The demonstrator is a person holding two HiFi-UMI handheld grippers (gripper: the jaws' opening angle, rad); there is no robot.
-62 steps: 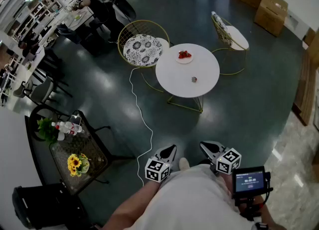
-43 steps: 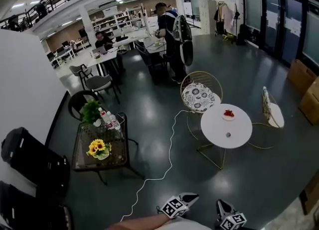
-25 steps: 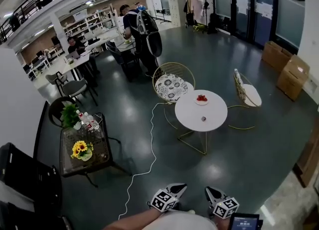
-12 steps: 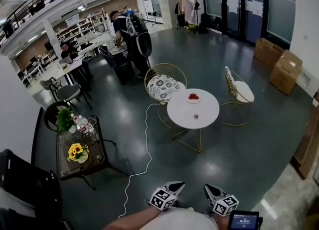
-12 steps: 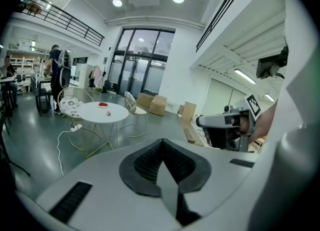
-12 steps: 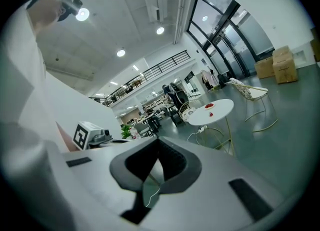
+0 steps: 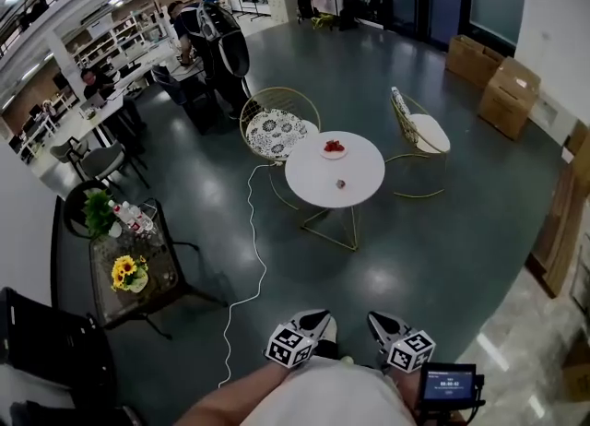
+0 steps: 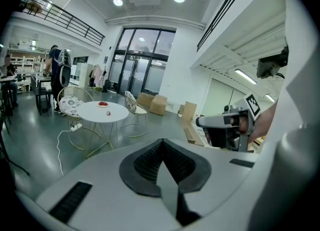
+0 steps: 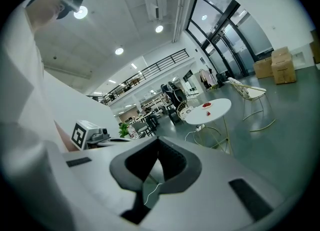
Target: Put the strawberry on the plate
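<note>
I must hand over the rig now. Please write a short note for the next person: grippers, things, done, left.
Left gripper: shut, empty. Right gripper: shut, empty. Both are low by the body, far from the round white table.
Strawberry: loose on the table, apart from the plate, which holds red fruit.
Done: nothing grasped yet.
Left: approach the table, pick up the strawberry, put it on the plate.

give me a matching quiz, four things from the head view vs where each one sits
Things:
1. lone strawberry
2. plate
3. sunflowers
4. cardboard boxes

Places:
a. on the dark side table
b. on the white table, near its middle
c. on the white table, at its far edge
d. at the far right of the head view

Pairs: 1-b, 2-c, 3-a, 4-d
</note>
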